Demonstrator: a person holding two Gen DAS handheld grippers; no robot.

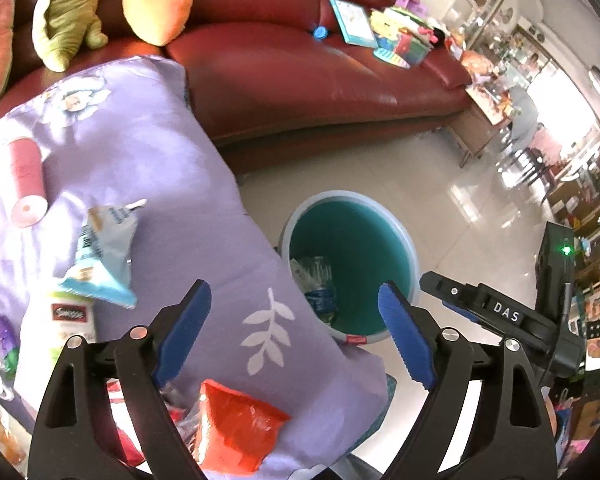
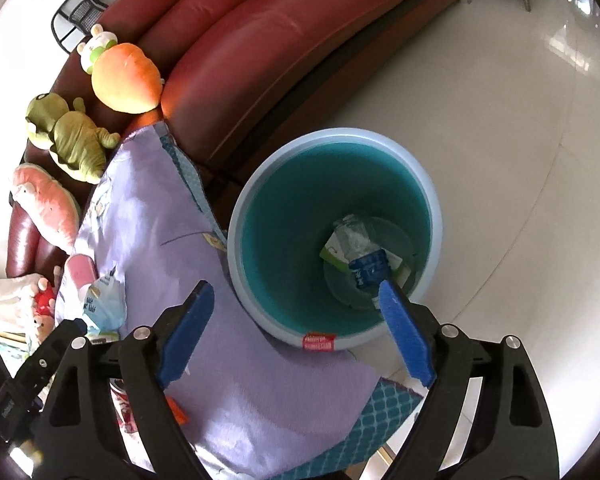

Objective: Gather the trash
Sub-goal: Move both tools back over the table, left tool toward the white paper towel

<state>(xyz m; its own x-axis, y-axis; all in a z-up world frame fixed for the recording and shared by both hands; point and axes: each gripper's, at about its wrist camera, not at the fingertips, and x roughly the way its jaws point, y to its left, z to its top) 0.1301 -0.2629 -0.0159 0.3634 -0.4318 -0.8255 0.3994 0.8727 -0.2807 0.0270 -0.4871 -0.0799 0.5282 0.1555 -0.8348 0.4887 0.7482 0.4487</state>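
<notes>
Both my left claw (image 1: 296, 332) and right claw (image 2: 298, 328) are spread and empty; the red wrapper (image 1: 236, 428) at lower frame looks slick, so a shallow pinch could drop it short of the bin (image 1: 404, 240).

bins: 1 (image 2: 236, 216) | plush toys: 4 (image 2: 124, 78) | wrappers on cloth: maybe 3 (image 1: 104, 256)

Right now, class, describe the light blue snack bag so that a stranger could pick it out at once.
Start at the red sofa, then drop to the purple quilt spread in front of it. The snack bag lies crumpled there, below the pink roll and over a white bottle. It alone is pale blue; the other wrapper nearby is orange-red.
</notes>
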